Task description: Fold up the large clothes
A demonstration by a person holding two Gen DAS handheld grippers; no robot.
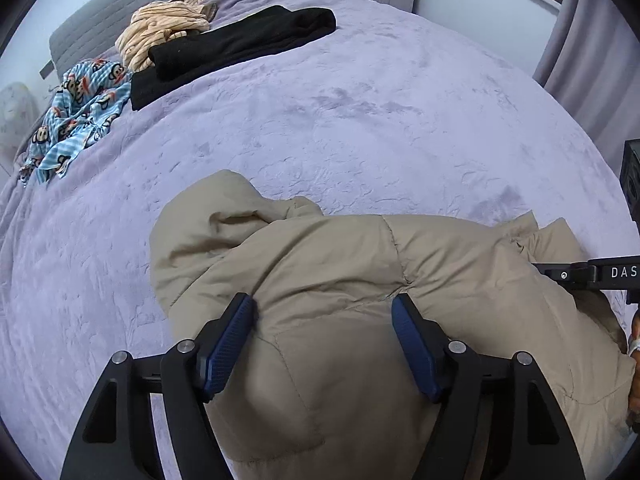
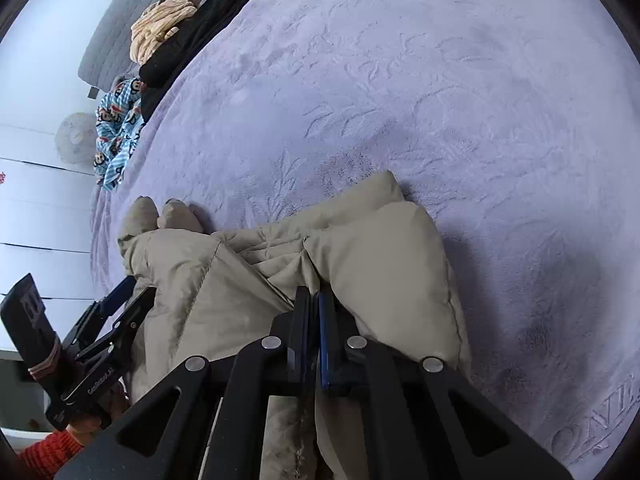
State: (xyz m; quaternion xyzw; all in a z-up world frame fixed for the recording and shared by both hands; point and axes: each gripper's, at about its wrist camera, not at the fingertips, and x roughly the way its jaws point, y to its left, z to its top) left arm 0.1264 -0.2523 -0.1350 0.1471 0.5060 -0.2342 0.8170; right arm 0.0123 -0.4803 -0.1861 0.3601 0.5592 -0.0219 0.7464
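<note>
A: What fills the scene?

B: A bed (image 1: 360, 100) under a lilac plush blanket (image 2: 440, 100). At its near edge lies a bulky beige padded jacket (image 1: 320, 272), partly bundled.

A: Anything else on the bed?

B: Far side, by the grey headboard (image 1: 120, 4): folded black clothes (image 1: 240, 44), a tan striped garment (image 1: 160, 32), a blue monkey-print garment (image 1: 80, 108).

A: And the tools?

B: The left tool (image 1: 322, 332) spreads its blue pads against a puffed fold of the jacket, one on each side. The right tool (image 2: 314, 320) is closed, pads together, over the jacket's creased middle; I cannot tell whether fabric is pinched.
</note>
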